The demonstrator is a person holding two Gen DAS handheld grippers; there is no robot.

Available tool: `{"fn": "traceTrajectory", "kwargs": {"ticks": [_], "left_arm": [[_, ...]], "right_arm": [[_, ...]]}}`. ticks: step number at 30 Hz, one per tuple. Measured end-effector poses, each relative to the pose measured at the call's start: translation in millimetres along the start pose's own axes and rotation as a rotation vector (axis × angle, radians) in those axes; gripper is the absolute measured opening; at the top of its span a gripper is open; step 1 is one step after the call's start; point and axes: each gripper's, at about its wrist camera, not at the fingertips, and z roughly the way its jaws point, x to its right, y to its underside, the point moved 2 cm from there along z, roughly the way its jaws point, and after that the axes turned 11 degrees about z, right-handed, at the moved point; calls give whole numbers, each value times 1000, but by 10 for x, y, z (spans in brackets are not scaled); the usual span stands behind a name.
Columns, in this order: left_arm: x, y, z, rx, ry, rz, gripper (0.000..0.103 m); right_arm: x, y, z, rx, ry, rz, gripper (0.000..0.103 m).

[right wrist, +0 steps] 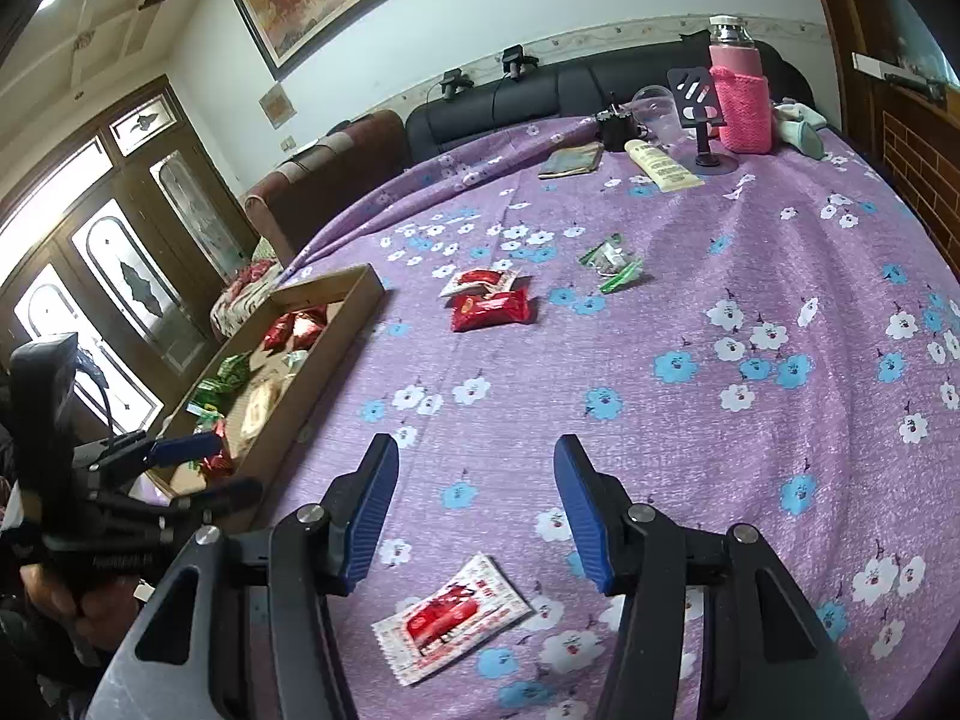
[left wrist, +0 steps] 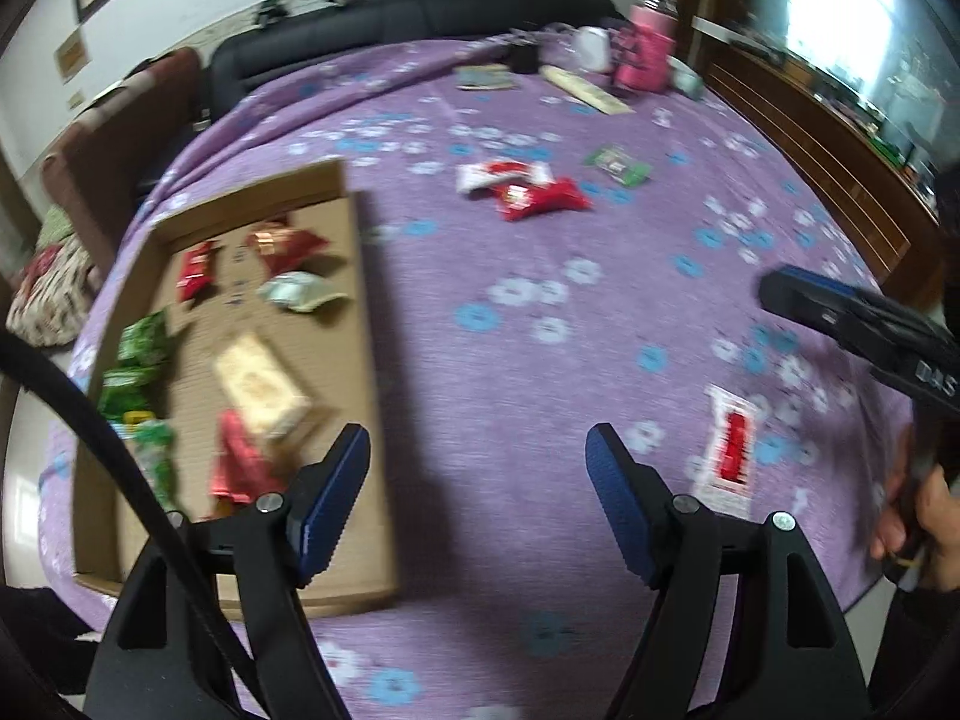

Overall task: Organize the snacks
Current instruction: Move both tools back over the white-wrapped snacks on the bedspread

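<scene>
A shallow cardboard box (left wrist: 372,396) (right wrist: 354,306) on the purple flowered cloth holds several red, green and pale snack packets. My left gripper (left wrist: 477,450) is open and empty, over the cloth beside the box's right wall. My right gripper (right wrist: 477,468) is open and empty above a white-and-red sachet (right wrist: 453,618), which also shows in the left wrist view (left wrist: 729,450). A red packet (right wrist: 492,309) (left wrist: 540,198), a white-and-red packet (right wrist: 480,281) (left wrist: 501,174) and a green packet (right wrist: 612,264) (left wrist: 618,165) lie loose mid-table.
At the table's far end stand a pink-sleeved bottle (right wrist: 738,96), a clear plastic cup (right wrist: 657,111), a black phone stand (right wrist: 702,120), a cream tube (right wrist: 663,165) and a flat booklet (right wrist: 570,161). A dark sofa (right wrist: 510,96) lies behind the table.
</scene>
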Motion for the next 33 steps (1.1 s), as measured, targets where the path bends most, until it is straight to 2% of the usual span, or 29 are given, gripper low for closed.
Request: {"fn": "traceTrajectory", "kwargs": {"ticks": [8, 17, 20, 25, 30, 33], "left_arm": [[487, -97, 111, -12, 135, 95, 75], [791, -132, 257, -49, 208, 152, 75], [863, -133, 296, -56, 241, 172, 76], [932, -143, 402, -72, 256, 191, 76], [963, -151, 521, -92, 267, 214, 76], [990, -149, 540, -78, 260, 240, 76]], "right_arm": [[131, -62, -41, 8, 19, 5, 59], [208, -260, 36, 12, 42, -18, 62], [206, -400, 144, 13, 65, -50, 62], [246, -719, 450, 9, 139, -121, 62], [314, -989, 885, -38, 209, -185, 62], [337, -1081, 1140, -71, 238, -221, 62]]}}
